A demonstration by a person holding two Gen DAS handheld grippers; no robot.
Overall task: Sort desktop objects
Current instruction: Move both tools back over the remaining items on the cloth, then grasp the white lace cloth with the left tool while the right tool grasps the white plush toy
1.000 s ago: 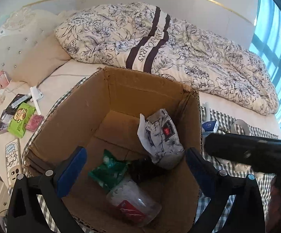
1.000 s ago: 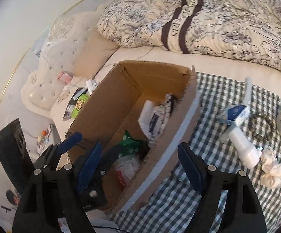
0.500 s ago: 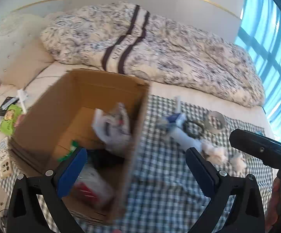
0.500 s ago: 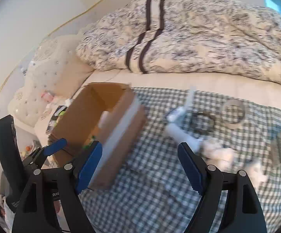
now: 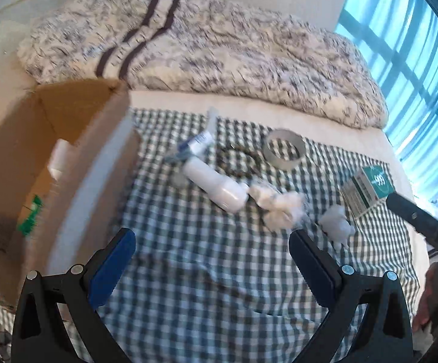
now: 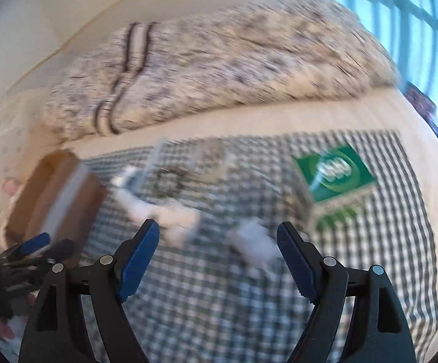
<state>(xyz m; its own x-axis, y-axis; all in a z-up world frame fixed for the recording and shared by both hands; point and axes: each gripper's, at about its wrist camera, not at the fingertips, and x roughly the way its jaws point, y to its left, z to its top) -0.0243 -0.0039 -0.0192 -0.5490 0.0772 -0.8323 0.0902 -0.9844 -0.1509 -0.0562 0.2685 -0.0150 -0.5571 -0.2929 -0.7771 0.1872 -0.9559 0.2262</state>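
a floral duvet (image 5: 219,60) fills the top of the left wrist view from ten to two o'clock, heaped along the far side of the bed. below it a green-and-white checked cloth (image 5: 203,272) covers the middle and six o'clock of the picture, and everything loose lies on it. at nine o'clock stands the cardboard box (image 5: 67,157), open at the top, with something green and something white showing inside, too blurred to name. at three o'clock sits a green medicine box (image 5: 370,186), near the cloth's right edge. dead centre lies a white bottle (image 5: 215,186) on its side, and just beside it at one o'clock a tape roll (image 5: 285,148), flat on the cloth. between bottle and green box are crumpled white tissues (image 5: 282,207), one clump touching the bottle's end, another apart at three o'clock. a dark beaded ring (image 5: 238,163) lies between bottle and tape.

left gripper (image 5: 212,260), six o'clock, blue pads spread wide, nothing between them, over bare cloth. right gripper (image 6: 219,254), also spread wide and empty; its view is heavily smeared, with a white tissue clump just beyond the pads and the green box at two o'clock.
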